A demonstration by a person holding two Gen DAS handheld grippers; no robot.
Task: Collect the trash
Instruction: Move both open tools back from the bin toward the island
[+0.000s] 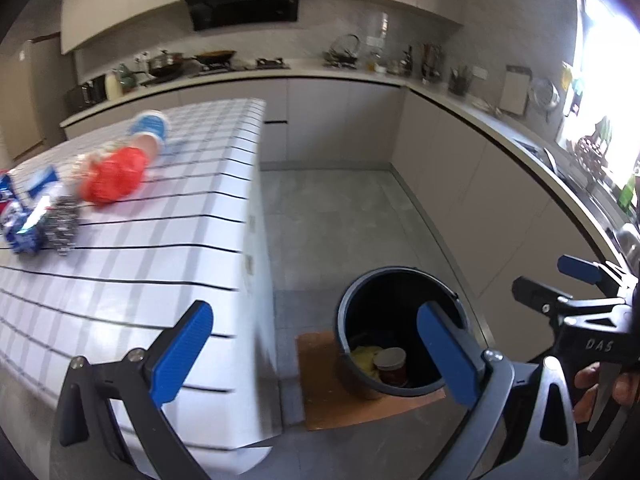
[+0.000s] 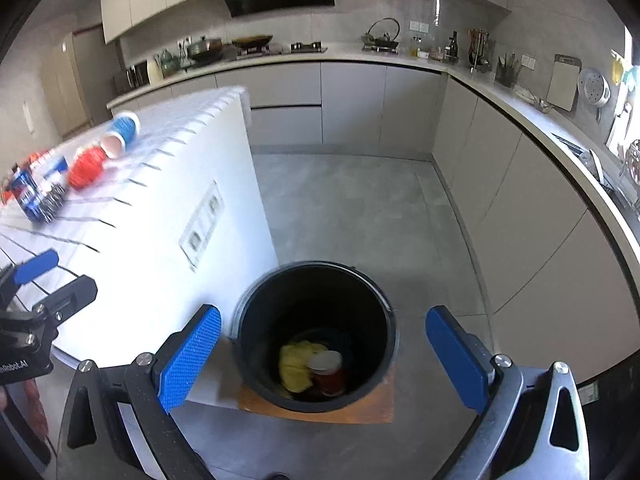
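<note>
Red and crinkly, the bag [image 1: 116,176] is lying on the table [image 1: 168,264] among other trash, looking light and soft, so you are pinching its bunched top with either wide-spread, empty gripper [image 1: 316,354].

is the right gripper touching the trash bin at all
Apart. The right wrist view shows the right gripper open and empty above the trash bin, its fingers on either side of the bin's mouth, well clear of the rim.
</note>
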